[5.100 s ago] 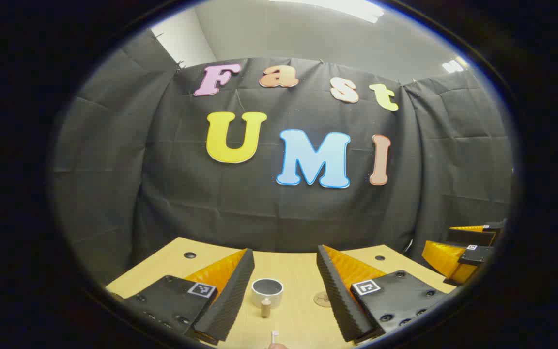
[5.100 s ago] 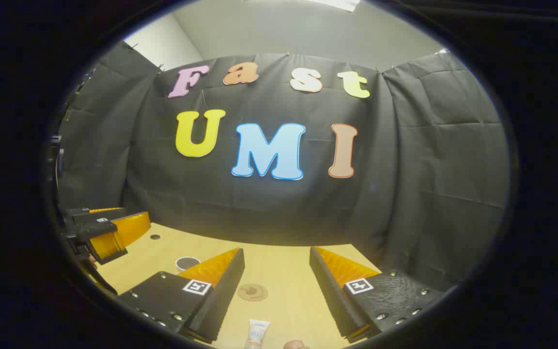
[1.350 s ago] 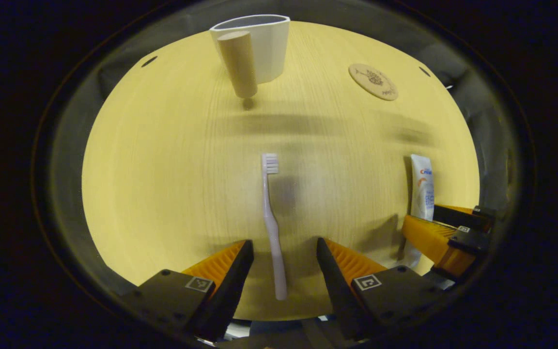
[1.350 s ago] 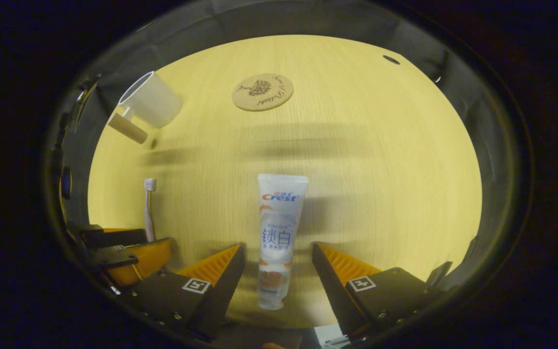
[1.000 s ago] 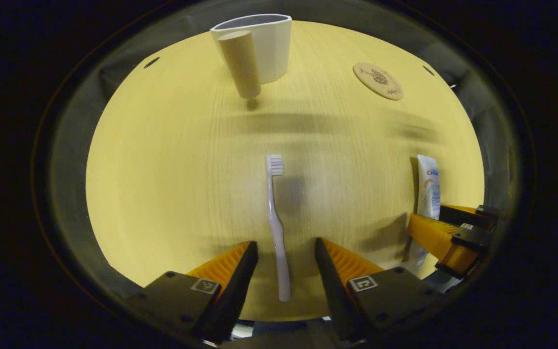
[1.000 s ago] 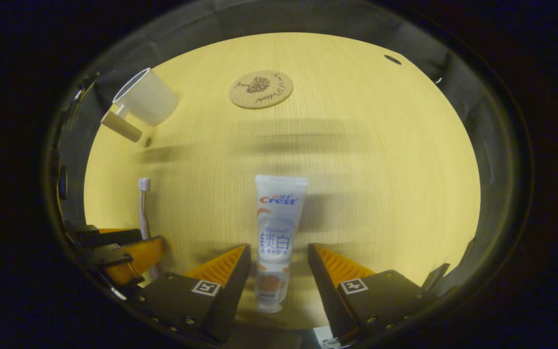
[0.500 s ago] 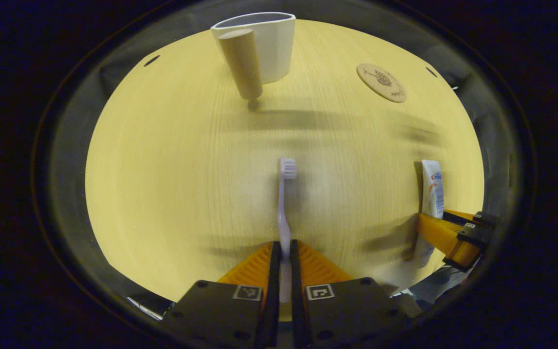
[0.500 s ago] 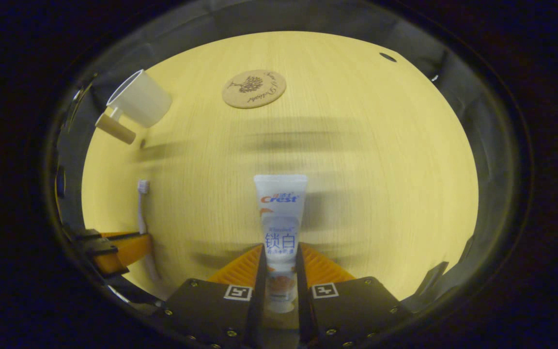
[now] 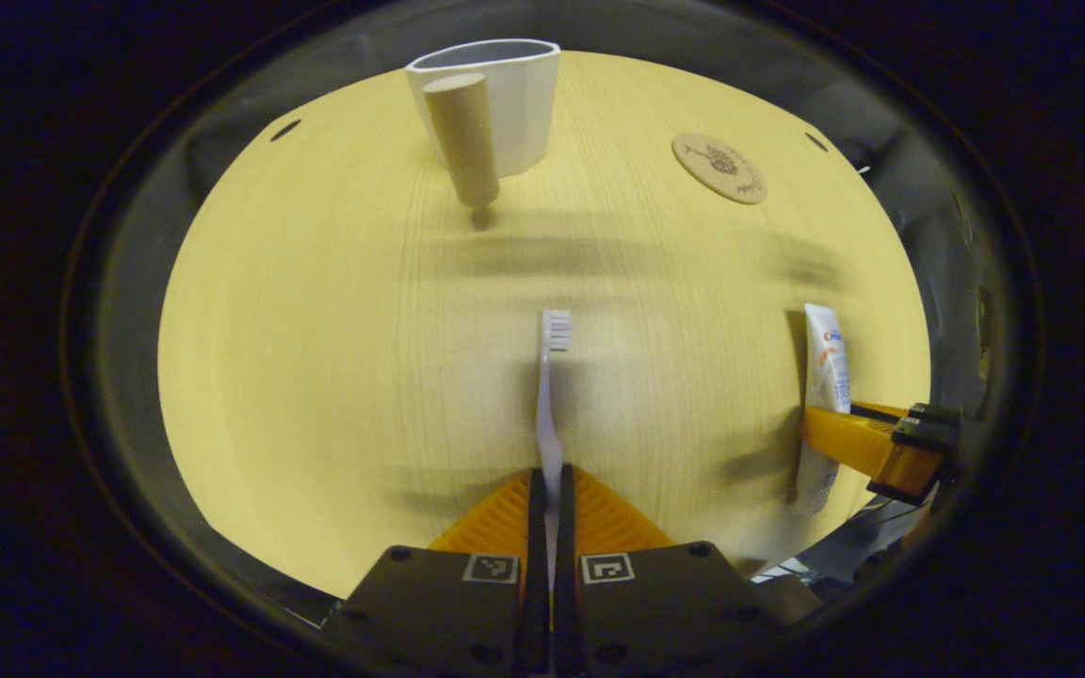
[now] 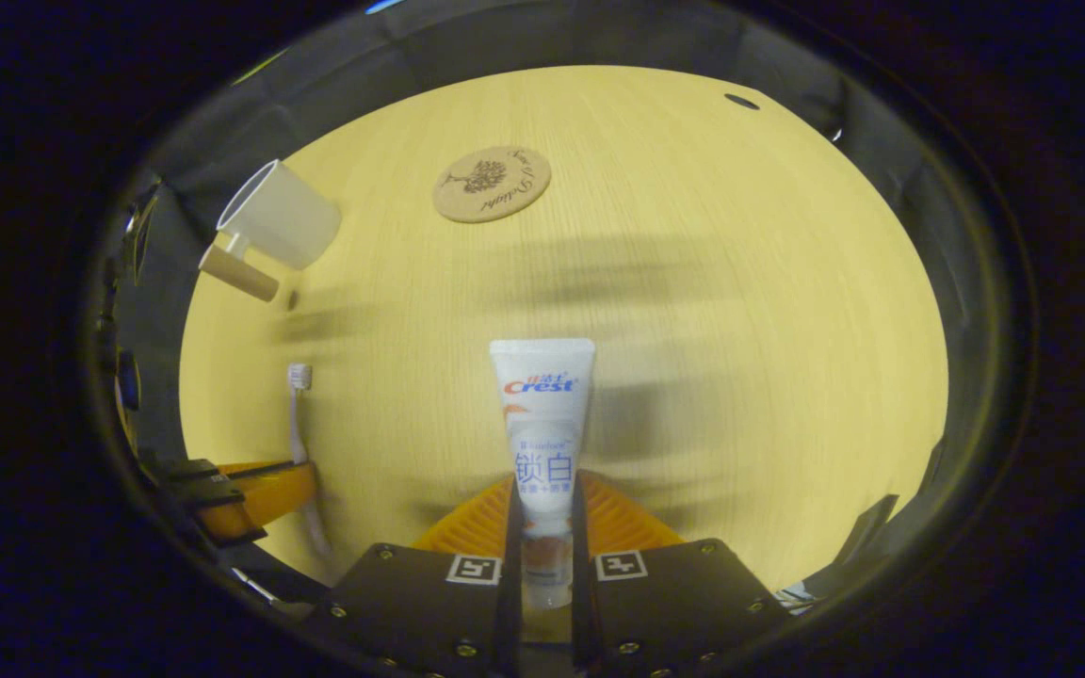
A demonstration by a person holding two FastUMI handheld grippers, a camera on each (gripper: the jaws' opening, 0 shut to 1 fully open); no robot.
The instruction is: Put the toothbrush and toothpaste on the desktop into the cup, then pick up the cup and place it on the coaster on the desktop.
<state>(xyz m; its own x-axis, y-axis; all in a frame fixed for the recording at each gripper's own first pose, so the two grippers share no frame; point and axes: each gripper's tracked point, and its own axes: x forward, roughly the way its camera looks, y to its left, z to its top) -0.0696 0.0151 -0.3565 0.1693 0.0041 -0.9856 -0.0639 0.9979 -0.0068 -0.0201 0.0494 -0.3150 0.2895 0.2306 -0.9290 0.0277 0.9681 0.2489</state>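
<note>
A: What is the biggest thing ahead of the two grippers?

B: The desktop (image 9: 316,358), pale wood. It lies under both of them, as it did five seconds ago, when both grippers pointed at the booth wall instead.

A: And the cup?

B: The cup (image 9: 505,104) stands far ahead of the left gripper (image 9: 547,490), upright, its wooden handle toward that gripper. From the right gripper (image 10: 542,508) it is far ahead and to the left. It holds nothing yet.

A: The coaster?

B: The coaster (image 10: 492,184) lies flat, far ahead of the right gripper and a little left, well apart from the cup.

A: What changed at the grippers?

B: One second ago both stood wide apart around their things. Now the right gripper is clenched on the toothpaste (image 10: 542,424), both fingers pressing the lower part of the tube near the cap, the flat end pointing ahead. The left gripper is clenched on the toothbrush (image 9: 550,395), both fingers on the handle, the bristle head pointing ahead toward the cup. I cannot tell if either thing has left the desktop
</note>
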